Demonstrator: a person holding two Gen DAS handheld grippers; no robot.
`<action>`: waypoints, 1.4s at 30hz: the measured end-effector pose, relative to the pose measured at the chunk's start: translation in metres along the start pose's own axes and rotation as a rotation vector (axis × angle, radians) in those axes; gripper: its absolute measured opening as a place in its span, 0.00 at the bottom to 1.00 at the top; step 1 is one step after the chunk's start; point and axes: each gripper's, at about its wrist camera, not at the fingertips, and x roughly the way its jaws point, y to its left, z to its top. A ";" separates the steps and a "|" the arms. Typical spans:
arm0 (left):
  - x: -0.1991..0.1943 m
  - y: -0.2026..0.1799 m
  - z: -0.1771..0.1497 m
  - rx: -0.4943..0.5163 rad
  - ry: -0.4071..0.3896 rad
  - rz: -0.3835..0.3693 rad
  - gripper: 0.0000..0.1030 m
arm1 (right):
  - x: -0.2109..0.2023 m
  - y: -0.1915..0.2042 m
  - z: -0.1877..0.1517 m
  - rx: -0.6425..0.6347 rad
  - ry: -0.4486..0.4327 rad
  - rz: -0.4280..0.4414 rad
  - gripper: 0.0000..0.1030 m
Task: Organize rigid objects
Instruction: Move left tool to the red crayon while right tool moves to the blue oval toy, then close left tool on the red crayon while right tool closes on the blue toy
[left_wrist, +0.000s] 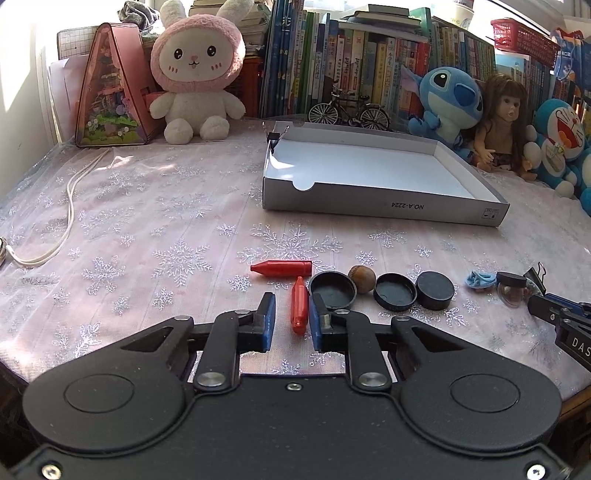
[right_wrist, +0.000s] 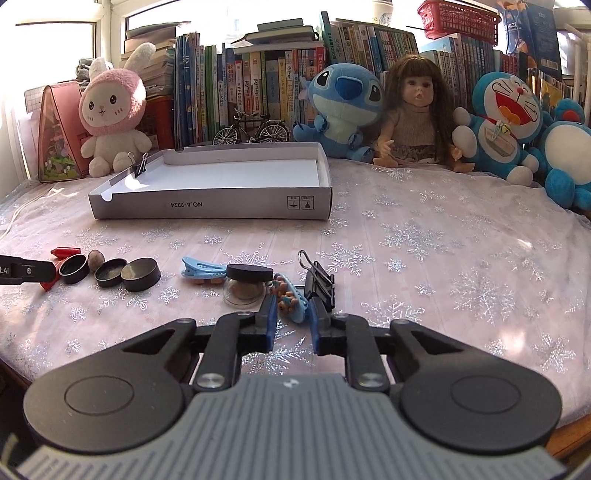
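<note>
My left gripper (left_wrist: 292, 320) is open around a red crayon (left_wrist: 299, 309) lying lengthwise between its blue pads. A second red crayon (left_wrist: 281, 267) lies crosswise just beyond. To the right lie two open black lids (left_wrist: 332, 290) (left_wrist: 394, 291), a brown nut (left_wrist: 362, 279) and a black puck (left_wrist: 435, 290). My right gripper (right_wrist: 292, 318) is open around a blue hair clip with small bears (right_wrist: 290, 298). A small glass jar with black lid (right_wrist: 246, 285), another blue clip (right_wrist: 202, 271) and a black binder clip (right_wrist: 320, 281) lie close by. The white tray box (left_wrist: 380, 177) (right_wrist: 221, 184) is empty.
A binder clip (left_wrist: 274, 137) grips the box's far left corner. Plush toys, a doll (right_wrist: 410, 114), a model bicycle (left_wrist: 349, 110) and books line the back. A white cord (left_wrist: 70, 206) lies at the left on the snowflake cloth.
</note>
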 end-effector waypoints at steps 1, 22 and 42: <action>0.001 0.000 0.000 0.000 0.002 -0.003 0.17 | 0.002 -0.002 0.001 0.008 0.004 -0.001 0.22; 0.003 0.026 -0.005 -0.016 0.017 0.097 0.21 | 0.008 -0.046 0.007 0.127 0.022 -0.126 0.40; 0.010 0.005 -0.006 0.032 -0.014 0.039 0.42 | 0.008 -0.043 0.005 -0.096 0.010 0.049 0.63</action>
